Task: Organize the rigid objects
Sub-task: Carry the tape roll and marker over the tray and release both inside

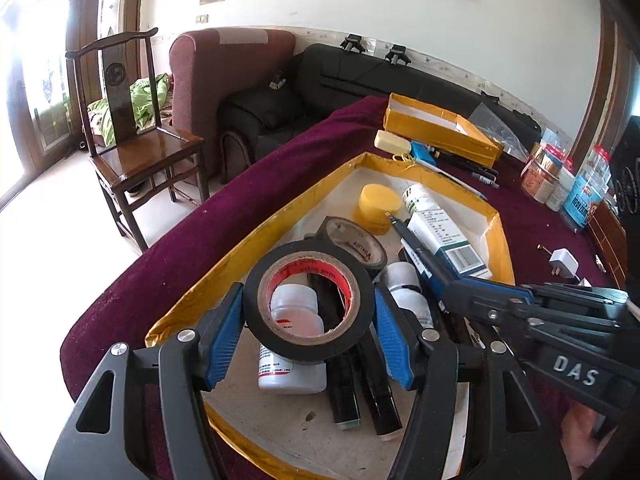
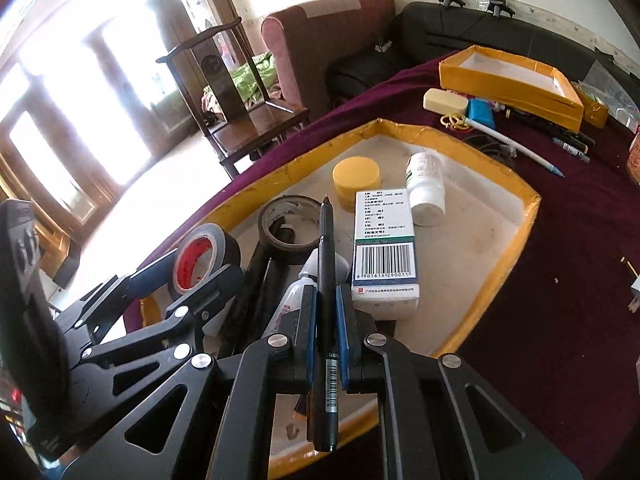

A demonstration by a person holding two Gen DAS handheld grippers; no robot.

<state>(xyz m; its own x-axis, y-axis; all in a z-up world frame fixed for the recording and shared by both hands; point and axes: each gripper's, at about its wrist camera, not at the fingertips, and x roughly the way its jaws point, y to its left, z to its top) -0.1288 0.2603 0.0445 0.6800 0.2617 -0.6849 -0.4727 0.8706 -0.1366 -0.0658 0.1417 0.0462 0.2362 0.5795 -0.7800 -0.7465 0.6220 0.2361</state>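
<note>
Both grippers hang over the big yellow-rimmed tray [image 1: 256, 232] on the maroon tabletop [image 1: 192, 240], and plenty is masked. The left gripper [image 1: 310, 314] clamps a black tape roll [image 1: 308, 300] between its blue pads, and that roll covers most of a white bottle [image 1: 290, 360] and the tops of two black markers [image 1: 360, 392] lying beneath it. The right gripper [image 2: 325, 320] is clenched on a black pen [image 2: 326, 280], tip pointing away over the tray; the pen's rear end runs back between the jaws. A second tape roll [image 2: 286, 228], brownish, lies flat in the tray, partly behind the pen. Counting the rest inside: one yellow round tub [image 2: 356, 178], one white-and-green bottle [image 2: 426, 188] on its side, one barcode box [image 2: 384, 248], another white bottle [image 1: 408, 292] half hidden by the right gripper. A smaller yellow tray [image 2: 508, 88] sits beyond, with one pale bar [image 2: 444, 101] and several pens [image 2: 552, 132] beside it; jars at the left view's far right are cut off and blurred.
</note>
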